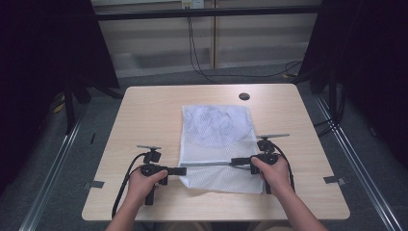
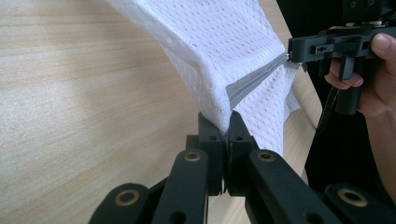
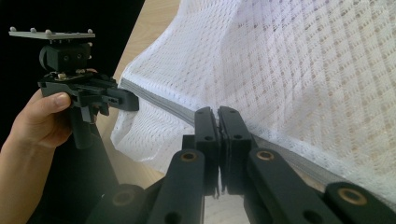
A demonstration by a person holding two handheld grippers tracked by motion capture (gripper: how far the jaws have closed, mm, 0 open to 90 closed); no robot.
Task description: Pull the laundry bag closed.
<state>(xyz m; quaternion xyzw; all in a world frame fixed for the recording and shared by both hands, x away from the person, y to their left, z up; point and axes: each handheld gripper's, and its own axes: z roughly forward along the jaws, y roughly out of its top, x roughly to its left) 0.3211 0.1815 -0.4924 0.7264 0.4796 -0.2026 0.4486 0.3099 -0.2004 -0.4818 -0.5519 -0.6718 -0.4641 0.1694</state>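
Observation:
A white mesh bag point(image 1: 216, 127) lies flat on the wooden table point(image 1: 144, 110), with a grey zipper point(image 1: 209, 164) running across near its front end. My left gripper point(image 1: 184, 170) is shut on the bag's left edge at the zipper's end. In the left gripper view the jaws point(image 2: 227, 125) pinch the mesh and lift it off the wood. My right gripper point(image 1: 233, 161) is shut on the zipper farther right. Its jaws point(image 3: 217, 115) close over the grey zipper point(image 3: 159, 100), and the left gripper point(image 3: 134, 102) holds the zipper's far end. The right gripper point(image 2: 292, 49) meets the zipper point(image 2: 254, 79).
A small black round hole point(image 1: 244, 96) sits in the table near its far edge. Bare wood lies left and right of the bag. Black curtains flank the table, and cables point(image 1: 197, 62) trail on the floor beyond it.

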